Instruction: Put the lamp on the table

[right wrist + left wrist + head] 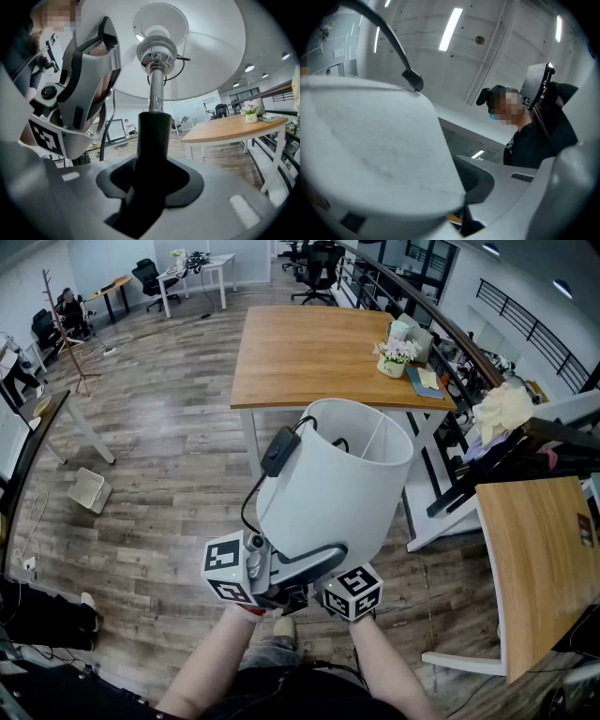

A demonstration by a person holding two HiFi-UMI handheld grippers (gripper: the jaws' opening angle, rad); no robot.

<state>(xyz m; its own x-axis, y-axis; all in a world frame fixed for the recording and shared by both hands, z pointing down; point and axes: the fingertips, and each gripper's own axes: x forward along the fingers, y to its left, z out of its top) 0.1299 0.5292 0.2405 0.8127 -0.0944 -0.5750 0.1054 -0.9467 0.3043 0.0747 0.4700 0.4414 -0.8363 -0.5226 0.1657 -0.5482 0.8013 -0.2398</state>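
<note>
The lamp, with its white shade, is up in the air between me and the wooden table. Its black cord with an inline switch hangs down the shade's left side. My right gripper is shut on the lamp's black stem below the shade; in the head view only its marker cube shows. My left gripper sits at the shade's lower rim. The shade wall fills the space beside its dark pad and hides the other jaw.
On the table's right end stand a small flower pot and a book. A second wooden tabletop is at my right, with a railing behind it. A white bin and a coat rack stand on the floor at left.
</note>
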